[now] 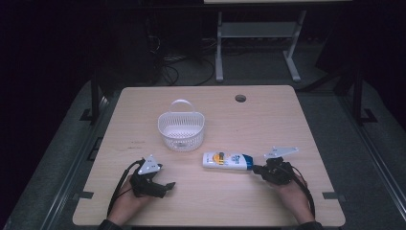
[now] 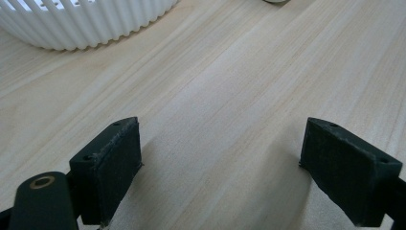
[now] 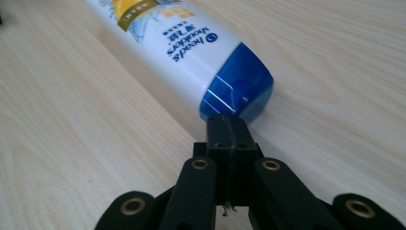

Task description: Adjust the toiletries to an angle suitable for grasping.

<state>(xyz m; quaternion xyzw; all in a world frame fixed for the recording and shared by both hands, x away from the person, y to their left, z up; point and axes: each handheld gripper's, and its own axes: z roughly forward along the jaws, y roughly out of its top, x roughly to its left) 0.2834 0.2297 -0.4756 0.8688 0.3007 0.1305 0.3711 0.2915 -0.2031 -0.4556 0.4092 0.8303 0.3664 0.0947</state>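
A white shampoo bottle with a blue cap lies on its side on the wooden table, cap toward the right. My right gripper is shut with nothing between its pads, its tip right at the blue cap of the bottle. A white slatted basket with a handle stands behind the bottle, to its left. My left gripper rests low over bare wood at the front left, jaws wide open and empty; the left gripper view has its pads apart and the basket at upper left.
A round cable hole sits near the table's far edge. Beyond the table are a metal frame's legs and cables on a dark floor. Bare wood lies between the two grippers.
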